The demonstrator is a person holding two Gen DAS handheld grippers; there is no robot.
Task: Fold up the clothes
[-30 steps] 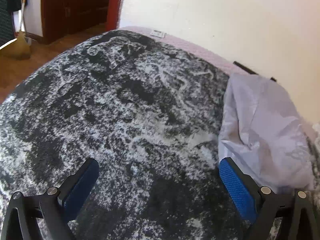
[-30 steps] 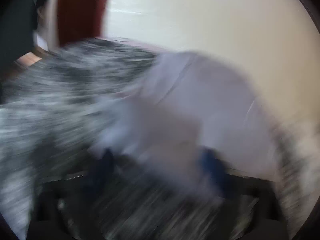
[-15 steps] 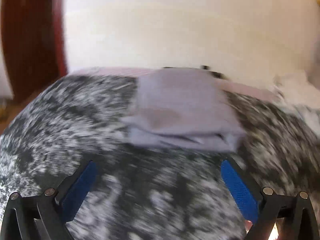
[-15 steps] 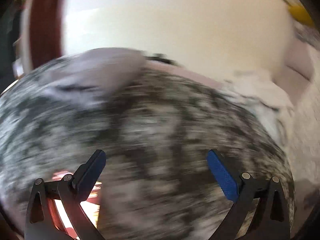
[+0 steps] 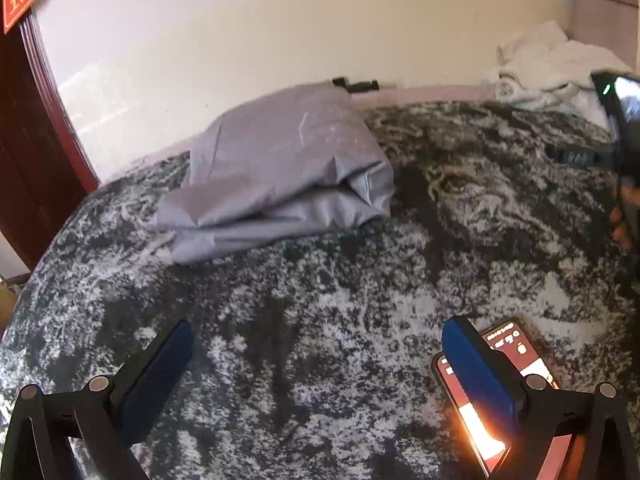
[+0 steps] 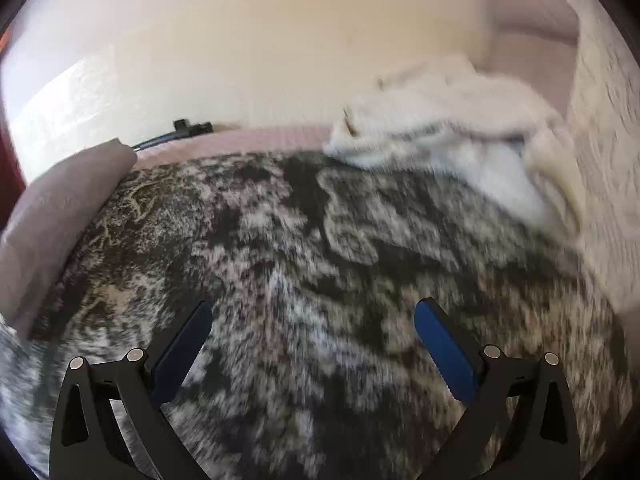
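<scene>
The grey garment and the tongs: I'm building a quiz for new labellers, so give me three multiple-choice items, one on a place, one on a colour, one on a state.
1. Where does the folded grey garment lie on the speckled bedspread?
A. At the far edge, near the wall
B. Between the left tongs' fingers
C. On top of the phone

2. What colour are the pads on the left tongs?
A. Red
B. Blue
C. Yellow

3. In what state are the right tongs?
A. Shut on the white cloth
B. Shut on the garment
C. Open, holding nothing

Answers:
1 A: it sits by the wall, well beyond the fingers.
2 B: both pads show blue.
3 C: the fingers stand wide apart over bare bedspread, and the white cloth lies far off.
</scene>
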